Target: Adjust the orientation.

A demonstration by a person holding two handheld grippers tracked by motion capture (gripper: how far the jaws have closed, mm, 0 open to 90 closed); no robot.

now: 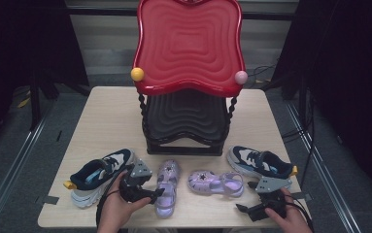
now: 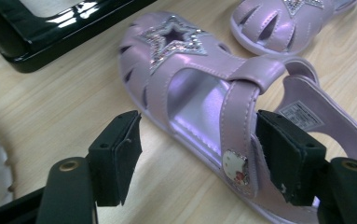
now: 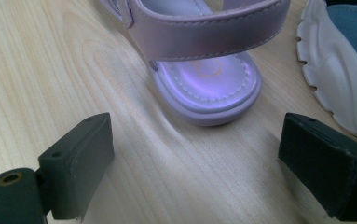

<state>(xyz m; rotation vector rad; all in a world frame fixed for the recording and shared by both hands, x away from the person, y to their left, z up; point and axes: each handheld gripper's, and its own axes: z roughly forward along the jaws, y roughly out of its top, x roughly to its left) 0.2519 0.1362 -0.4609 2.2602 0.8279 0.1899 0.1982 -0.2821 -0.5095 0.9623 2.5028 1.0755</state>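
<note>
**Lilac sandal about to get grabbed by the strap side**

Lilac plastic sandal [image 2: 199,93] sits between the jaws of the left gripper [image 1: 155,193], which stand apart. One pad looks like it's touching the strap [image 2: 239,126], hard to say; the other is clear on the wood table [image 2: 50,107]. Probably lining up across the strap because it's the narrowest bit to pinch. Right gripper [image 3: 195,172] waits wide apart, the second sandal's heel [image 3: 206,88] just ahead of its jaws, untouched.
</note>
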